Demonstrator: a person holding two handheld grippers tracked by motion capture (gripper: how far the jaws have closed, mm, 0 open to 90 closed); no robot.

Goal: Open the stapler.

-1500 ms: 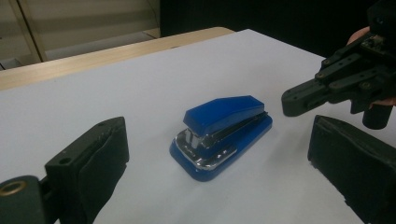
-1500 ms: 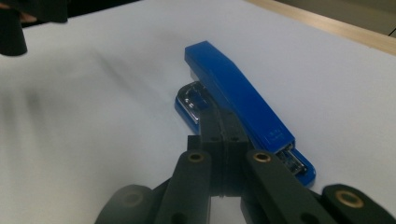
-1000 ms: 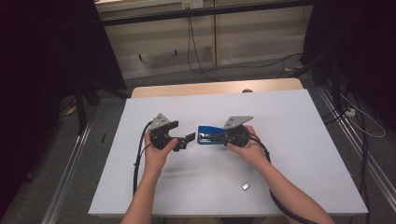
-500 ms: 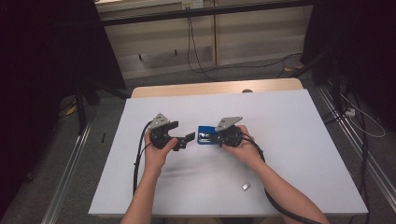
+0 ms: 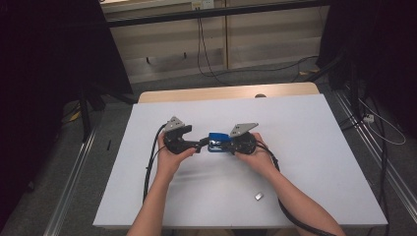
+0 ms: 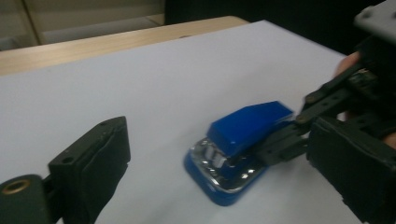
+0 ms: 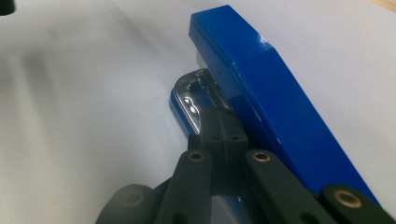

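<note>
- A blue stapler (image 5: pixel 218 142) is seen lying on the white table (image 5: pixel 305 162), about at its middle, between the two grippers.
- In the high view the left gripper (image 5: pixel 200 144) is held at 9 o'clock of the stapler, its tips just beside the stapler's end.
- In the left gripper view its jaws are seen set wide apart, with nothing between them; the stapler (image 6: pixel 243 147) lies ahead, toward 1 o'clock.
- The right gripper (image 5: pixel 222 146) is held at 3 o'clock of the stapler in the high view.
- In the right gripper view its jaws are pressed together, with their tips pushed in beside the stapler (image 7: pixel 271 107), under the blue top and against the metal part.
- A small grey piece (image 5: pixel 259 196) lies on the table at 5 o'clock of the stapler, well apart from it.
</note>
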